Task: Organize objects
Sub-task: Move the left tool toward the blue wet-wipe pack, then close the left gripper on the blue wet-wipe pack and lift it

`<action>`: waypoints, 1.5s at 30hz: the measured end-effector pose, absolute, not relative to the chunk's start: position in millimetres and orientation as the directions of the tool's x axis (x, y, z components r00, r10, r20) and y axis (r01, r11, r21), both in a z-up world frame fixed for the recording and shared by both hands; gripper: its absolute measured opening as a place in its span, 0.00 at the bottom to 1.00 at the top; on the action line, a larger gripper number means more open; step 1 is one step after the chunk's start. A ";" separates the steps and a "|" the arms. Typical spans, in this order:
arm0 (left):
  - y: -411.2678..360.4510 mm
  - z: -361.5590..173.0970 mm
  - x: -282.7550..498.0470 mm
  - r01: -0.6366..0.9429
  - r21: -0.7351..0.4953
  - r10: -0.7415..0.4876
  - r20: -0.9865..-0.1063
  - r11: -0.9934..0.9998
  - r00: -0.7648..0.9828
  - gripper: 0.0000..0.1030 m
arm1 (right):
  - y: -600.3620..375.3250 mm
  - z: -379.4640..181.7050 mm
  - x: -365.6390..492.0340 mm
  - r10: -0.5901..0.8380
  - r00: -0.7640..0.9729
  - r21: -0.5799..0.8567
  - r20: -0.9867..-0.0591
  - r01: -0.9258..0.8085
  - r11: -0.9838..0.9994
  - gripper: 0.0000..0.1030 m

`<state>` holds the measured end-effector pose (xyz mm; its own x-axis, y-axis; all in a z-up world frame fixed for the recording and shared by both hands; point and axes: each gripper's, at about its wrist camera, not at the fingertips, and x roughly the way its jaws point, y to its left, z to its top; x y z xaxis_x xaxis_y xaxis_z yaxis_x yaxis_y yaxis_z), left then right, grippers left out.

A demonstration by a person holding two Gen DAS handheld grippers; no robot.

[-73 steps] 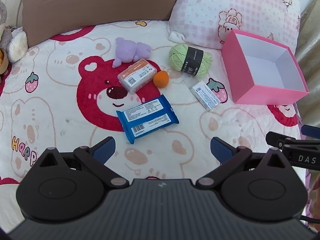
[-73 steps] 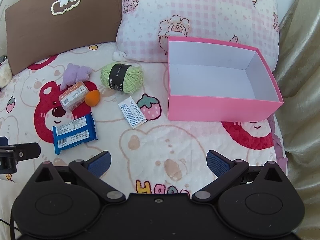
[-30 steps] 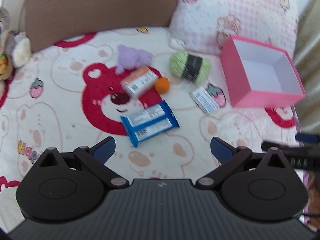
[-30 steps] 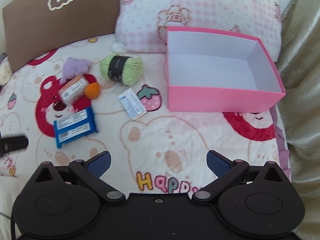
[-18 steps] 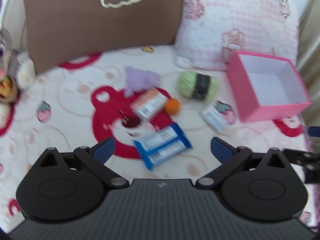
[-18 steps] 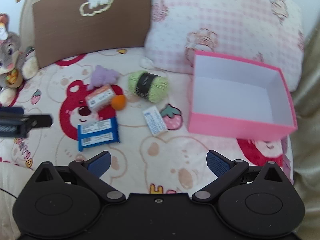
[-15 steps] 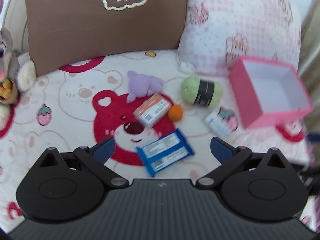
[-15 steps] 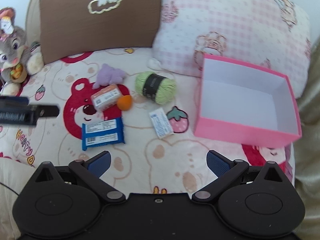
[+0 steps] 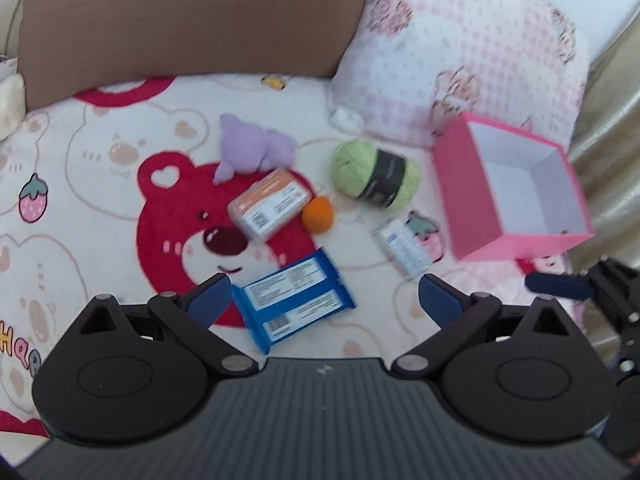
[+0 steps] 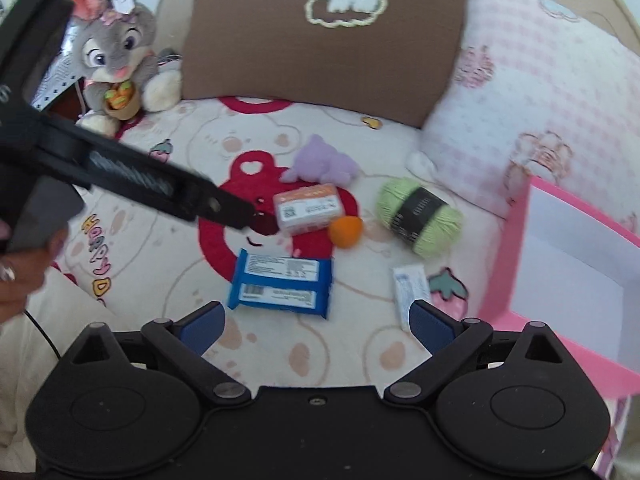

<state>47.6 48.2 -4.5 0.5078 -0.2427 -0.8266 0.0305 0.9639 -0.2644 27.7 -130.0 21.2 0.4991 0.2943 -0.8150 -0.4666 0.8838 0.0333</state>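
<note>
1. Left wrist view. My left gripper (image 9: 322, 294) hangs above the bear-print blanket (image 9: 100, 184), its jaws spread wide and holding nothing. Between the blue fingertips (image 9: 210, 298) lies the blue packet (image 9: 292, 304), flat on the blanket. Beyond it sit the orange-and-white box (image 9: 270, 208), the orange ball (image 9: 318, 219) just beside that box, the purple plush (image 9: 252, 148), and the green yarn (image 9: 376, 176) with its black band. A small white packet (image 9: 404, 248) lies between the yarn and the pink box (image 9: 516, 240), which stands open and empty at the right. My right gripper (image 9: 560, 286) enters at the right edge. The brown cushion (image 9: 192, 24) and pink pillow (image 9: 460, 52) line the back.

2. Right wrist view. My right gripper (image 10: 314, 322) is likewise fully open and empty, over the blanket (image 10: 360, 360) near the blue packet (image 10: 282, 282). The white packet (image 10: 410, 290) touches the tip of its right finger in the frame. The pink box (image 10: 516, 248) stands at the right edge. My left gripper (image 10: 168, 192) crosses from the left, my hand (image 10: 20, 272) behind it. A grey rabbit plush (image 10: 120, 56) sits beside the brown cushion (image 10: 320, 72).
</note>
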 end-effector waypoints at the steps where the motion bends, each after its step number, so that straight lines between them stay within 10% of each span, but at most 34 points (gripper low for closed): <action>1: 48.3 -10.6 47.4 0.025 -0.247 -0.226 -0.834 0.969 0.503 0.97 | -127.6 18.2 30.1 0.301 0.495 0.044 -0.815 -0.465 0.884 0.97; 28: 94.4 -116.3 47.3 -0.090 -0.342 -0.260 -0.838 0.936 0.479 0.70 | -87.8 -88.5 73.9 0.337 0.414 0.109 -0.846 -0.483 0.869 0.68; 45: 108.6 -154.8 56.2 -0.143 -0.459 -0.339 -0.801 0.877 0.493 0.52 | -98.2 -136.4 106.3 0.315 0.384 0.167 -0.868 -0.372 0.913 0.67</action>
<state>56.2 108.6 -154.8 0.4926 -0.3392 -0.8014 -0.1432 0.8767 -0.4591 106.3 -98.2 -136.4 0.3845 0.3150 -0.8677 -0.3717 0.9132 0.1669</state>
